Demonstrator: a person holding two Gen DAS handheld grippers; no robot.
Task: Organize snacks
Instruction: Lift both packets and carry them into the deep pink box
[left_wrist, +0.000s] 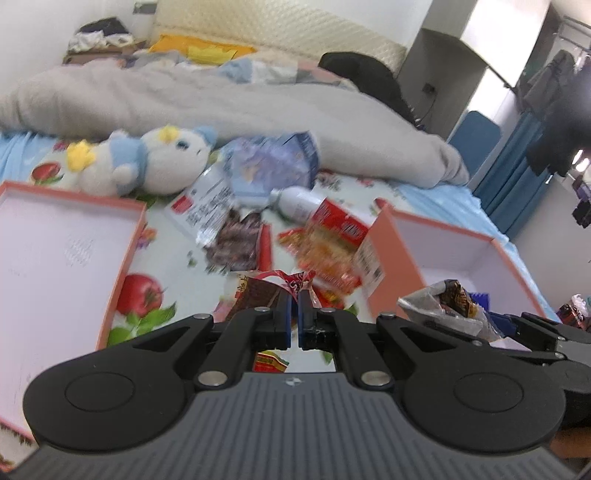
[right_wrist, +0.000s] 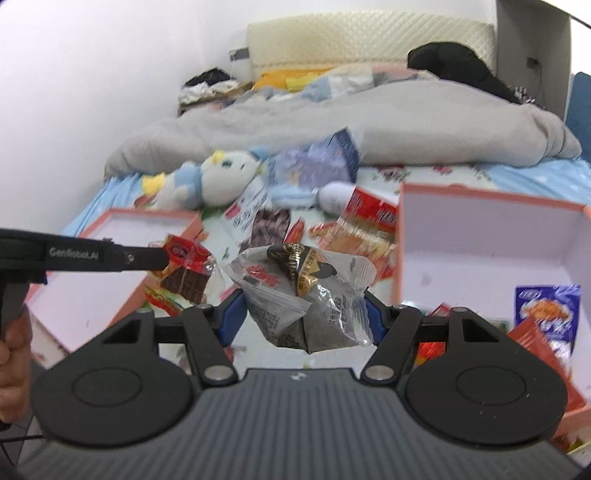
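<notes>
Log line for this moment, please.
left gripper: shut on chocolate snack | right gripper: shut on grey packets | both lifted

White lettering "GenRobot.AI" runs along the left gripper (right_wrist: 168, 258); the snack packets' print is unreadable.

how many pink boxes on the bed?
2. One open pink box lies left of the snack pile, apparently empty; the other open pink box lies right, with snacks inside. More could be hidden out of frame.
</notes>
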